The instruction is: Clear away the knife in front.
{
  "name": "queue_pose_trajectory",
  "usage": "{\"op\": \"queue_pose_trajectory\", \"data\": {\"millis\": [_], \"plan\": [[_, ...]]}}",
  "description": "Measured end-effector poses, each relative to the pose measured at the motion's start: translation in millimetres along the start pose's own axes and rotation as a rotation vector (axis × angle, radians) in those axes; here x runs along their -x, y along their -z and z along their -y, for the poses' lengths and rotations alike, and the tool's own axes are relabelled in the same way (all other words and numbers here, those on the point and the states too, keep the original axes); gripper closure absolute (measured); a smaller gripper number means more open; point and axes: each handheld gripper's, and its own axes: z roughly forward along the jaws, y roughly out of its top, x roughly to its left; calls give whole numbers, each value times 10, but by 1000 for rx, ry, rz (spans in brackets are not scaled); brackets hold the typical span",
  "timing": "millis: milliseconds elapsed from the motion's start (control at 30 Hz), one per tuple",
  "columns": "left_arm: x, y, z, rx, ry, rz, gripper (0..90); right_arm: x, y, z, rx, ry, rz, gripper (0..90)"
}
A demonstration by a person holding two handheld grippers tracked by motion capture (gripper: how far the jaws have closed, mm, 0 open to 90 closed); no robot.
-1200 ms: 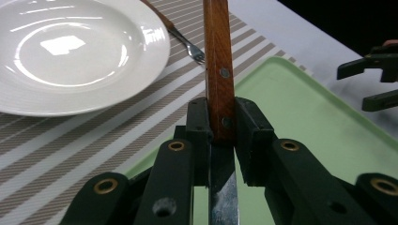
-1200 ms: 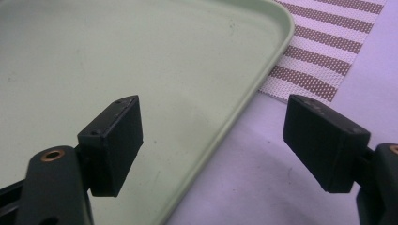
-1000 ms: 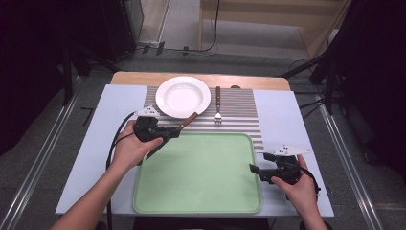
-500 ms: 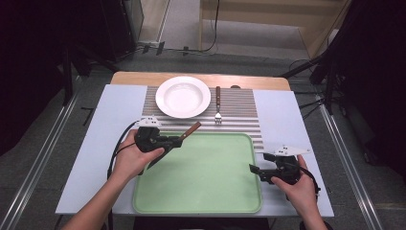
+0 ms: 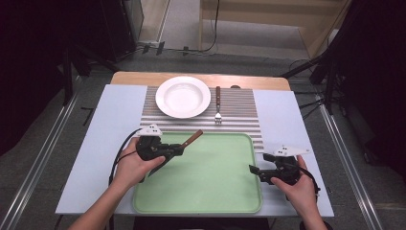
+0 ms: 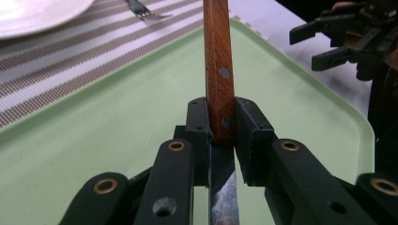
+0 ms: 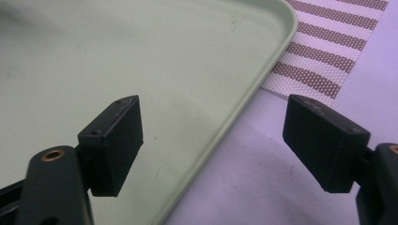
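My left gripper [image 5: 178, 149] is shut on a wooden-handled knife [image 5: 192, 138] over the left part of the green tray [image 5: 210, 191]. In the left gripper view the pads clamp the knife's [image 6: 218, 70] brown handle near its lower rivet, and the steel blade runs back under the jaws. The handle points toward the striped mat. My right gripper [image 5: 254, 170] stands open at the tray's right edge; in the right gripper view its jaws straddle the tray rim [image 7: 253, 93] with nothing between them.
A white plate [image 5: 183, 96] and a fork [image 5: 218, 103] lie on the striped placemat [image 5: 239, 115] beyond the tray. A pale blue sheet [image 5: 107, 139] covers the table [image 5: 201, 77]. Dark stands and rails flank both sides.
My left gripper has carried the knife toward me and down, from the mat's edge to over the tray's left side. The right gripper has stayed put.
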Motion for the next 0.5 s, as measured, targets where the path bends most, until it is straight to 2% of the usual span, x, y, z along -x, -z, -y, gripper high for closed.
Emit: {"op": "queue_pose_trajectory", "data": {"millis": [367,467,500], "plan": [[-3,-103,155,-30,12,-12,765,-6,-6,6,-3,6,0,199],[-11,-141,183,-29,-5,-24,764,-8,1,6,2,5,-4,199],[-24,-154,189,-38,1,-20,764,-5,5,7,1,3,-5,199]]}}
